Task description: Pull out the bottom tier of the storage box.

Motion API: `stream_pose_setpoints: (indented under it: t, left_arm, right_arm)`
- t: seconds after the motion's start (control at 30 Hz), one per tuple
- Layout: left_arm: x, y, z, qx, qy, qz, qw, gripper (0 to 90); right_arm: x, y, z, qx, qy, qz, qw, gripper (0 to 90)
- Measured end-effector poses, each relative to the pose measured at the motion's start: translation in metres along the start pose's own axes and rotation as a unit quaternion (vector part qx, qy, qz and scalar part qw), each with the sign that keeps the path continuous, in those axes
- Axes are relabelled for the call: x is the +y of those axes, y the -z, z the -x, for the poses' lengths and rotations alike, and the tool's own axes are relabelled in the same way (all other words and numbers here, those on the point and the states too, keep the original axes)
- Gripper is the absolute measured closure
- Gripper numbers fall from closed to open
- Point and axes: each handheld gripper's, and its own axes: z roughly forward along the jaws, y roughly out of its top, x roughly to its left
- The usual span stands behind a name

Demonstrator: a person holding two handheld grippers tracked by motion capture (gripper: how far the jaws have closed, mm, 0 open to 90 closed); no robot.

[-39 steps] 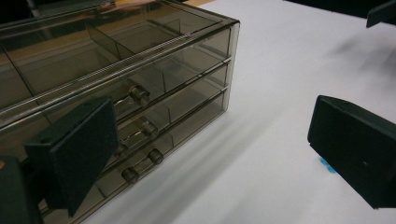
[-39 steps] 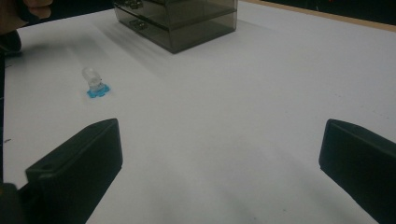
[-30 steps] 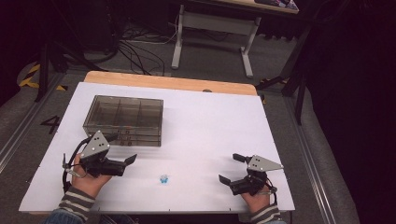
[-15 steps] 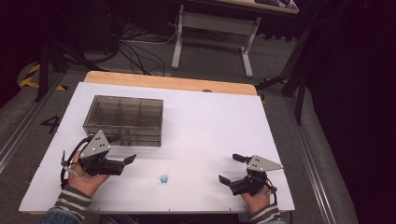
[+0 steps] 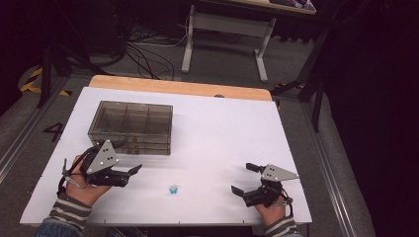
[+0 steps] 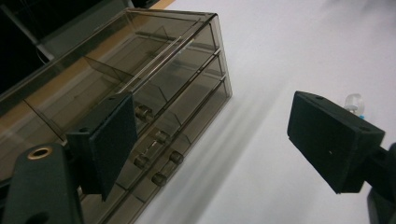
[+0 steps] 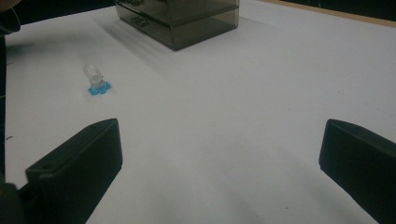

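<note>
Smoked-plastic drawer box (image 5: 132, 127) untouched; small blue-based piece (image 5: 173, 189) loose on white table (image 5: 222, 128).
Left gripper (image 5: 129, 173) jaws just narrowed, gaping, empty, beside box front. Right gripper (image 5: 242, 178) spread, empty, idle.

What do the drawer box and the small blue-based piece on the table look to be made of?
Drawer box: looks like smoke-tinted transparent plastic with a glossy finish; its inner dividers and round drawer knobs show through the walls in the left gripper view.
Small piece: seemingly plastic, a clear rounded top on an opaque bright-blue base; too small to tell more.
Table top: a matte white board, with a wood-coloured edge at its far side.
</note>
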Motion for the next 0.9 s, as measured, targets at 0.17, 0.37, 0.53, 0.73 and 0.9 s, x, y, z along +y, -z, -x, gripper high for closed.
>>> stream_pose_setpoints:
  t: [0.17, 0.37, 0.53, 0.73, 0.9]
  left_arm:
    - [-0.0002, 0.002, -0.0019, 0.007, -0.011, -0.005, 0.9999, 16.8]
    - [0.0011, 0.0037, -0.0015, 0.018, -0.028, -0.012, 0.9994, 16.8]
    - [0.0004, 0.0039, -0.0008, 0.023, -0.042, -0.02, 0.9987, 16.8]
    - [-0.0004, 0.0044, 0.0003, 0.038, -0.063, -0.032, 0.9968, 15.9]
    - [-0.0016, 0.0034, 0.0026, 0.046, -0.082, -0.042, 0.9947, 17.5]
  right_arm:
    - [-0.0001, -0.0003, -0.0003, 0.0, 0.001, -0.001, 1.0, 0.2]
    - [-0.0002, -0.0001, -0.0004, -0.001, 0.001, -0.001, 1.0, 0.2]
    - [-0.0003, -0.0002, -0.0006, 0.0, 0.001, -0.002, 1.0, 0.2]
    - [-0.0003, -0.0009, -0.001, 0.001, 0.002, -0.004, 1.0, 0.2]
    - [-0.0003, -0.0016, -0.0015, 0.002, 0.004, -0.005, 1.0, 0.2]
